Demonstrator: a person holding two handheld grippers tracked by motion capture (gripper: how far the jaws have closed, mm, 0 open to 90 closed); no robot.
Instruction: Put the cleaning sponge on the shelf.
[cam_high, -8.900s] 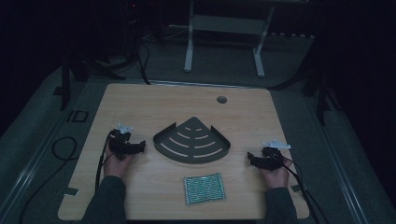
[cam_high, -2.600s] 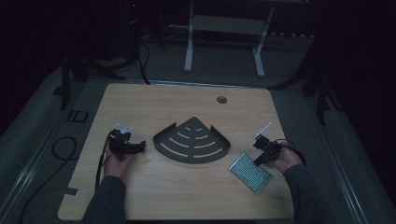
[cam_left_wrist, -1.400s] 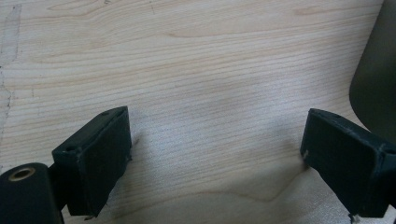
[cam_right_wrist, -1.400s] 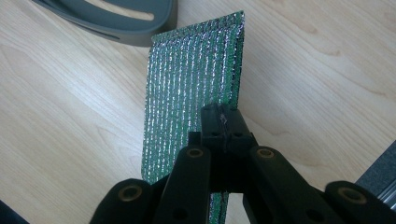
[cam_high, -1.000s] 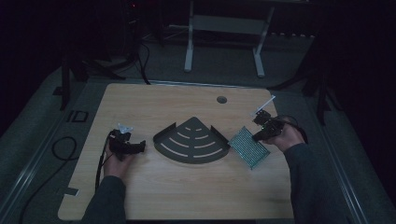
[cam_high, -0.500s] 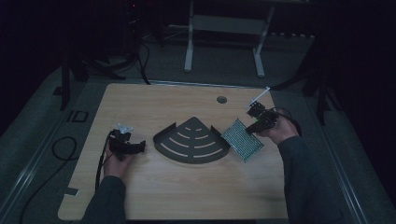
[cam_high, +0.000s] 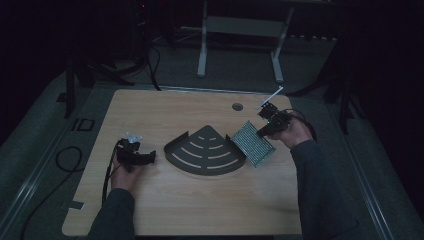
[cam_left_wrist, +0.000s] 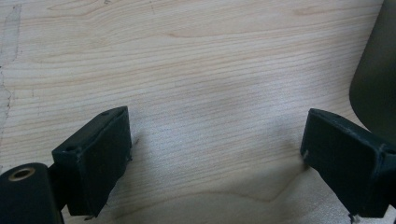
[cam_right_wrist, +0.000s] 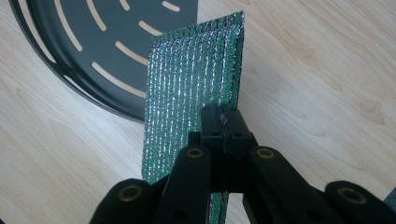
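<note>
Two right gripper (cam_right_wrist: 223, 122) fingers pinch green mesh pad (cam_right_wrist: 191, 84) edge; left gripper (cam_left_wrist: 215, 158) fingers spread, empty.

A: What lies between the two black jaws of the left gripper (cam_left_wrist: 212, 154)?

B: Bare wooden tabletop (cam_left_wrist: 201, 70), pale, with the grain running across from one jaw to the other. The jaws stand wide apart and nothing sits in the gap.

A: Anything beyond them?

B: Past the right-hand jaw, at the frame's edge, there is a dark curved object (cam_left_wrist: 376, 79) with a rounded outline. What it is cannot be told from here.

A: And near the left-hand jaw?

B: A brass-coloured rivet (cam_left_wrist: 21, 174) on the dark linkage just below that jaw. Soft shadows fall on the wood between and ahead of both jaws.
</note>
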